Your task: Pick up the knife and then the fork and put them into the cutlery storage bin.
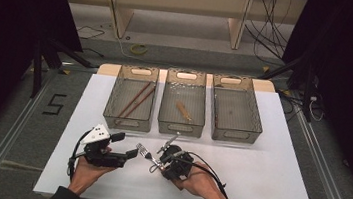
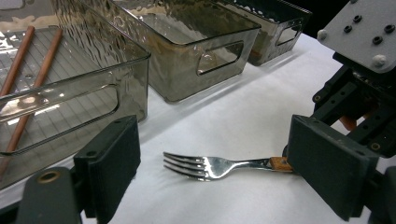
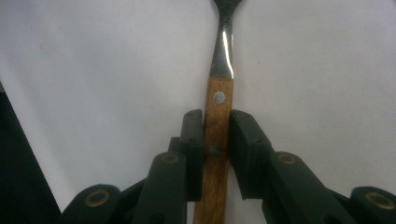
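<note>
A fork (image 1: 144,152) with a wooden handle lies on the white mat, tines pointing left. In the right gripper view the fork's steel neck (image 3: 223,51) runs up from the handle. My right gripper (image 3: 217,126) has a pad against each side of that handle, so it is shut on it. The high view has the right gripper (image 1: 157,165) low over the mat at the fork's handle end. My left gripper (image 1: 126,145) is just left of the tines. In its own view the left gripper (image 2: 217,140) stands wide open, and the fork (image 2: 205,166) lies on the mat beyond the jaws, untouched by them.
Three smoky clear bins stand in a row behind the hands. The left bin (image 1: 130,99) holds two brown chopsticks (image 2: 32,88), and the middle bin (image 1: 183,103) holds a small wooden-handled piece. On the right stands the third bin (image 1: 236,109). Bare white mat (image 1: 266,175) lies to the right.
</note>
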`<move>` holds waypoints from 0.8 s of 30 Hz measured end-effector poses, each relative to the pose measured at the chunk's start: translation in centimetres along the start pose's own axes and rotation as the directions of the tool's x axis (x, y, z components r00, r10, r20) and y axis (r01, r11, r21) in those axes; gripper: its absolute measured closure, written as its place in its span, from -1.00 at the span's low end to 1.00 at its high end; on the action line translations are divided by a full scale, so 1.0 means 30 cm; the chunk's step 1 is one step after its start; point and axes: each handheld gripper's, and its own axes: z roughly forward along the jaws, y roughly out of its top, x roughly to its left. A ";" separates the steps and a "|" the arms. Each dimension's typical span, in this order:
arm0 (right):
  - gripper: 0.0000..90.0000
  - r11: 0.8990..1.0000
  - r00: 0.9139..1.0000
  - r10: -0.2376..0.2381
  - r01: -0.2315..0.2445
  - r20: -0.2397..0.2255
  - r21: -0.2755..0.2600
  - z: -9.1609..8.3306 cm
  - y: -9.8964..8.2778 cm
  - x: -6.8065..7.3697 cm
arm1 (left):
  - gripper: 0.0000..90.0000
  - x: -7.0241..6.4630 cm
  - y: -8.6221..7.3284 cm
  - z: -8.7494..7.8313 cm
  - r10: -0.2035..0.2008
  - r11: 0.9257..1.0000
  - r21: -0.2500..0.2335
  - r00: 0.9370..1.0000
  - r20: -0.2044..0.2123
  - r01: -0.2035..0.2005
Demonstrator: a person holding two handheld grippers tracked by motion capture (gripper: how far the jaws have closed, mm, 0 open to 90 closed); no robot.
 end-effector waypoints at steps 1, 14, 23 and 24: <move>0.71 1.000 1.000 0.001 -0.001 0.002 -0.001 0.000 0.000 -0.001 | -0.63 0.000 0.000 0.000 0.000 1.000 0.000 1.000 0.000 0.000; 0.72 1.000 1.000 -0.001 0.000 -0.008 -0.024 -0.011 -0.003 -0.014 | -0.63 0.001 0.000 -0.001 -0.003 1.000 -0.003 1.000 -0.002 0.003; 0.72 0.998 1.000 0.012 -0.014 -0.026 -0.065 -0.051 -0.005 -0.036 | -0.63 0.001 0.000 -0.001 -0.006 1.000 -0.004 1.000 -0.002 0.006; 0.72 0.997 1.000 0.015 -0.017 -0.024 -0.070 -0.057 -0.005 -0.039 | -0.63 0.002 0.000 -0.002 -0.006 1.000 -0.003 1.000 -0.002 0.006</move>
